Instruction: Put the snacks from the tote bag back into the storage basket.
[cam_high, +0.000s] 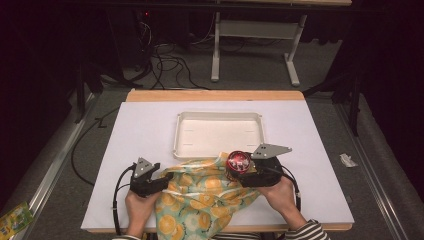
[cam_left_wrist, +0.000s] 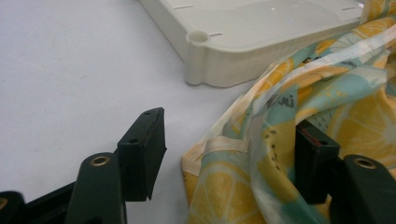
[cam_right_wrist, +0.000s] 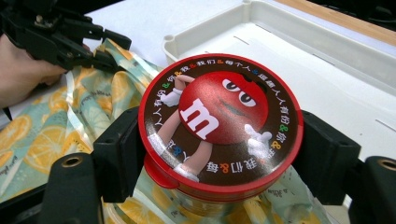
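Note:
A round tin with a red M&M's lid (cam_high: 239, 162) (cam_right_wrist: 219, 116) hangs over the near edge of a lemon-print fabric bag (cam_high: 205, 195) (cam_right_wrist: 56, 130). My right gripper (cam_high: 240, 167) (cam_right_wrist: 222, 154) is shut on the tin's sides, one jaw at each side. My left gripper (cam_high: 165, 176) (cam_left_wrist: 229, 158) stands open at the bag's left edge. The bag's hemmed rim (cam_left_wrist: 219, 144) lies loosely between its jaws, and a fold drapes over the right jaw. In the right gripper view the left gripper (cam_right_wrist: 70, 35) and its hand sit at the top left.
An empty white tray (cam_high: 218, 116) (cam_left_wrist: 224, 56) (cam_right_wrist: 327, 51) lies just beyond the bag, mid-table. The table wears a white cover (cam_high: 145, 130). Cables and table legs stand on the floor behind.

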